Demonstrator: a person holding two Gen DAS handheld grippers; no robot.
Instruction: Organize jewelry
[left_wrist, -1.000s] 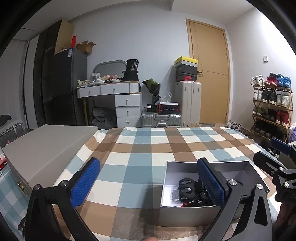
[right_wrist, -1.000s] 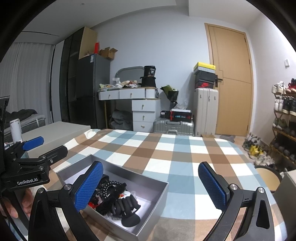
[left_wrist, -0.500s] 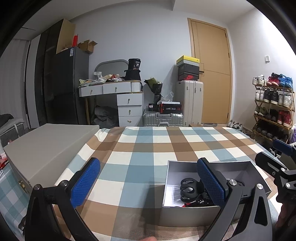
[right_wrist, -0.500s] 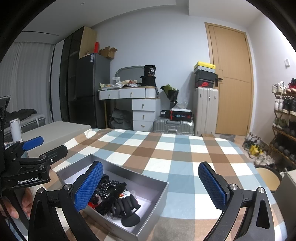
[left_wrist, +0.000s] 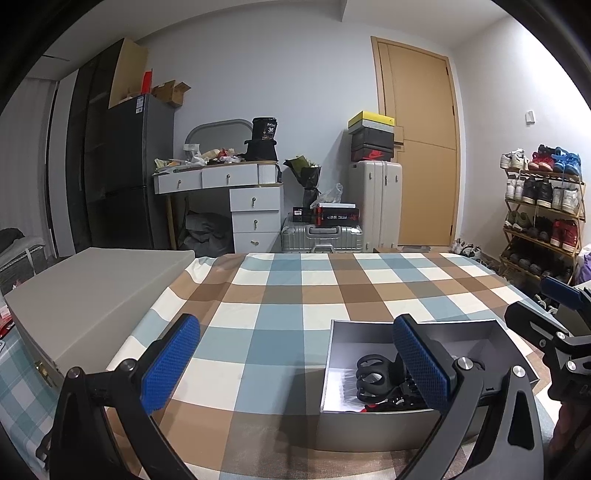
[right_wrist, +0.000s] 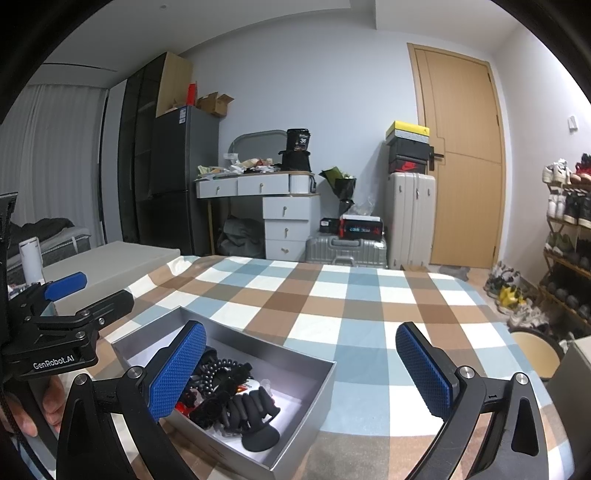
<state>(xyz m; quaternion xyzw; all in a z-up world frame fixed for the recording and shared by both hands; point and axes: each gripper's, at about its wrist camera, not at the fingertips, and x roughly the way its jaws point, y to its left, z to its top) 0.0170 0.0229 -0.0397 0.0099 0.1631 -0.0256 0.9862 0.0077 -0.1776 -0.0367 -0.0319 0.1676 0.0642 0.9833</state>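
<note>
Both claws are held wide open above the checked tablecloth (left_wrist: 280, 295) — nothing is gripped by either. The left gripper (left_wrist: 295, 362) is seen with its right finger (left_wrist: 417, 362) over the near edge of the open grey box (right_wrist: 295, 354), while the right gripper (right_wrist: 303, 369) is positioned with its left finger over the same box. Inside it, a black claw hair clip (right_wrist: 255, 410) and dark beaded pieces (right_wrist: 218, 373) are piled — the tangle cannot be sorted out further. A closed grey case (left_wrist: 92, 288) is set at the table's left.

Lived-in home bedroom, white dressing table (left_wrist: 236, 192) against the wall, suitcases (left_wrist: 375, 206) right of it, shoe rack (left_wrist: 541, 214) further right
</note>
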